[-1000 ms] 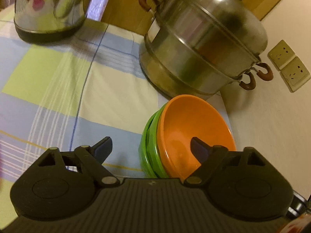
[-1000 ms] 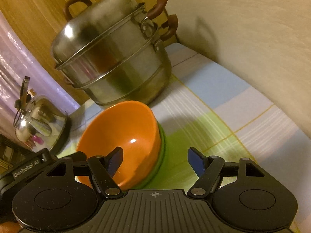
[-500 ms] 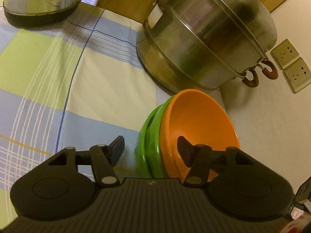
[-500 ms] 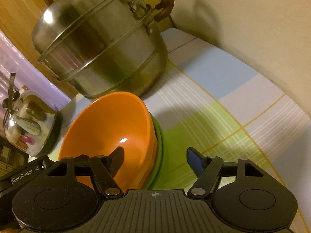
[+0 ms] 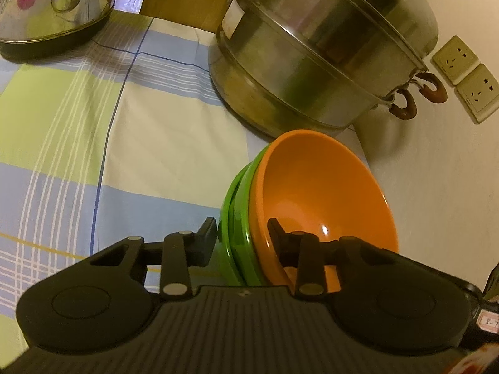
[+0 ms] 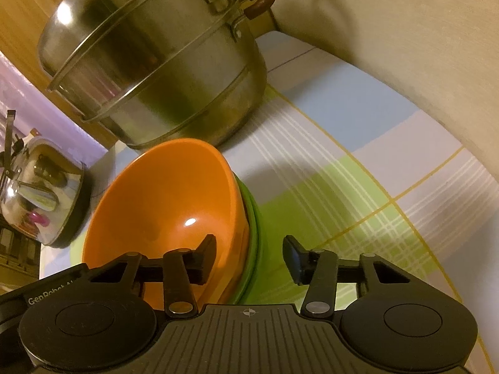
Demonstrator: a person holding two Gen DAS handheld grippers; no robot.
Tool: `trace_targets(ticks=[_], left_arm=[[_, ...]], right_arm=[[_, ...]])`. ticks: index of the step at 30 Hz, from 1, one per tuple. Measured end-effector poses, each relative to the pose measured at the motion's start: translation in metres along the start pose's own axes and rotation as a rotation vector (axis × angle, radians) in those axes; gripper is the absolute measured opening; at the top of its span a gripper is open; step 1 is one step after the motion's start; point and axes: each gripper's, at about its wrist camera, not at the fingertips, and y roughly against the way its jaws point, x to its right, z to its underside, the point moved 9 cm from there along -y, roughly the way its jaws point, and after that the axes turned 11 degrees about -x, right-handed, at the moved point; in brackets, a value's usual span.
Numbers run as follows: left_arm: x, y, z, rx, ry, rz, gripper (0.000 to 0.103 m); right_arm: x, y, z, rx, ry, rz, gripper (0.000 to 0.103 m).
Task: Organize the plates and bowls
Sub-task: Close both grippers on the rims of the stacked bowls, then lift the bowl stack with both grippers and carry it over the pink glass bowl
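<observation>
Orange plastic bowl (image 5: 321, 193) nested in green bowls (image 5: 238, 215), lower centre; my left claw (image 5: 241, 233) and right claw (image 6: 249, 251) are closing across their rims, not yet pinching.

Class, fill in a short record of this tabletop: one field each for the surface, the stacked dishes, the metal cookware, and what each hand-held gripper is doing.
Surface: checked tablecloth in green, blue and white
Dishes: orange bowl nested in green dishes
Cookware: steel steamer pot behind the stack; shiny kettle off to one side
Left hand-held gripper: jaws closing across the stack's rims, one finger inside the bowl
Right hand-held gripper: jaws closing across the opposite rim, outer finger clear of it
</observation>
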Motion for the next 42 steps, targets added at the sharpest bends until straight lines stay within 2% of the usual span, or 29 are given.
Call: trace_targets(ticks=[3,9,19,34,42], left_arm=[[0.000,0.000,0.001,0.001,-0.004,-0.005,0.031],[0.002,0.002,0.003,0.000,-0.014,-0.022,0.031],[-0.005,0.016,0.025,-0.009,-0.005,-0.041,0.030],[-0.037,0.068,0.089,0.011,0.045,-0.086,0.030],[-0.052,0.099,0.132,0.009,0.077,-0.087,0.030]], right_arm=[[0.000,-0.001,0.001,-0.012,-0.004,-0.013,0.035],[-0.001,0.001,0.001,-0.007,-0.007,0.001,0.028],[-0.002,0.008,0.014,-0.036,0.012,0.008,0.027],[-0.022,0.027,0.091,-0.080,0.090,0.010,0.027],[-0.034,0.048,0.128,-0.072,0.136,0.004,0.026]])
